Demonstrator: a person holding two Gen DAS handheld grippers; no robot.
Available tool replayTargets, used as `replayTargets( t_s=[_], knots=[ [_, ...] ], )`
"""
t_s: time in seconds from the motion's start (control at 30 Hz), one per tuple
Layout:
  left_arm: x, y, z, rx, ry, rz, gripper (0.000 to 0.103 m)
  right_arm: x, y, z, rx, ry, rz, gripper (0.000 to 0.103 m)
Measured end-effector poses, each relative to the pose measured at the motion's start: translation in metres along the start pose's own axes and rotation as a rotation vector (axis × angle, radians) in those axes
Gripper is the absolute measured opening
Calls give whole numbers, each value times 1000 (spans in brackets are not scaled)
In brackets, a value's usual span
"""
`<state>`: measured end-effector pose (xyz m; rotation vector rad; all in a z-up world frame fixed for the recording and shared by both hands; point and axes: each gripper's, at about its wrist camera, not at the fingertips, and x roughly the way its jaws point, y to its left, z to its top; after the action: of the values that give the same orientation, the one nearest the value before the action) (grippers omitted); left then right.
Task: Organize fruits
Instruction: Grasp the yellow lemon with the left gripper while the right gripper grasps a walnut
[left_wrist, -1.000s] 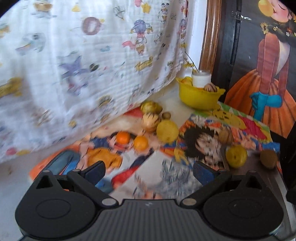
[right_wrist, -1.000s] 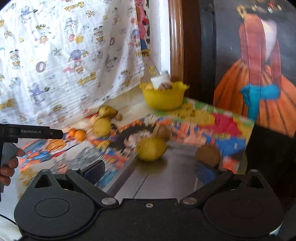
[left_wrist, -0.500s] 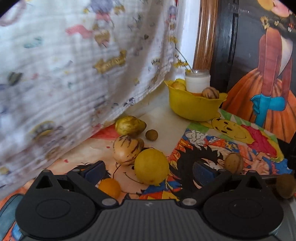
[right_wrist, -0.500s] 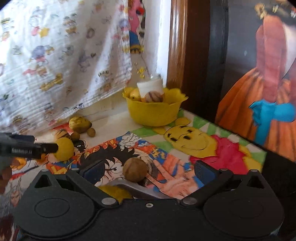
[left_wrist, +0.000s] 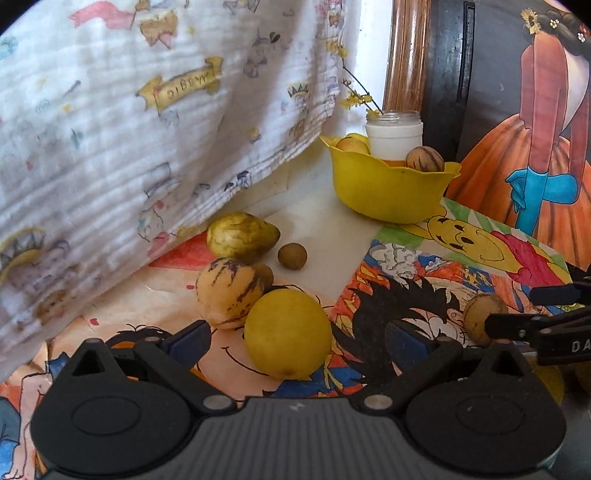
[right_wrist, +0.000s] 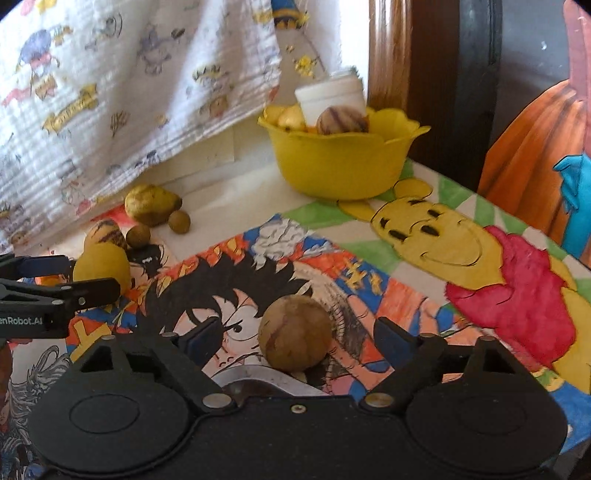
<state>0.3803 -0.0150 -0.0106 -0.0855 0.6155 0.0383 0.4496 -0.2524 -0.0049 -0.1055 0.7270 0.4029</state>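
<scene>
- The left tongs (left_wrist: 297, 338) stand wide apart, low over the worktop (left_wrist: 325, 236), with a yellow lemon (left_wrist: 287, 333) between the pads; neither pad touches it.
- Just left and far of the lemon lies a streaked pale fruit (left_wrist: 225, 293), touching it. A small brown fruit (left_wrist: 265, 275) sits tucked behind that one.
- Farther back lie a green-yellow fruit (left_wrist: 240, 238) and, just to its right, a round brown fruit (left_wrist: 291, 254) on bare white worktop.
- The right tongs (right_wrist: 291, 334) are wide too, and their jaws have just been closing. A brown ball fruit (right_wrist: 293, 334) sits between the pads, with a clear gap on each side.
- That ball fruit rests on a cartoon print (right_wrist: 258, 280) which covers the near worktop. A yellow bear drawing (right_wrist: 436, 240) lies to its right.
- At the far end stands a yellow bowl (right_wrist: 340, 166). It holds a white jar (right_wrist: 330, 98), a striped fruit (right_wrist: 341, 120) and some yellow fruit (right_wrist: 290, 118).
- A white printed cloth (left_wrist: 129, 110) hangs along the left, its hem just above the far fruits.
- A painted figure in an orange skirt (left_wrist: 517, 177) stands at the far right.
</scene>
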Motion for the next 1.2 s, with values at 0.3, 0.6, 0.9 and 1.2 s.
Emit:
replayTargets(
  t_s=[0.3,0.6,0.9,1.2],
  knots=[
    [13,1,-1,-46,37,-23,87,19,3,-3,24,49,28,72],
    [20,-2,0,-52,43,-17,74,24,6,-5,39,42,34,66],
    [27,-3,-2,-27,54,16,60,27,13,-5,12,25,50,50],
    [29,-6,-3,-3,47,26,59,27,22,-5,-29,12,69,49]
  ],
)
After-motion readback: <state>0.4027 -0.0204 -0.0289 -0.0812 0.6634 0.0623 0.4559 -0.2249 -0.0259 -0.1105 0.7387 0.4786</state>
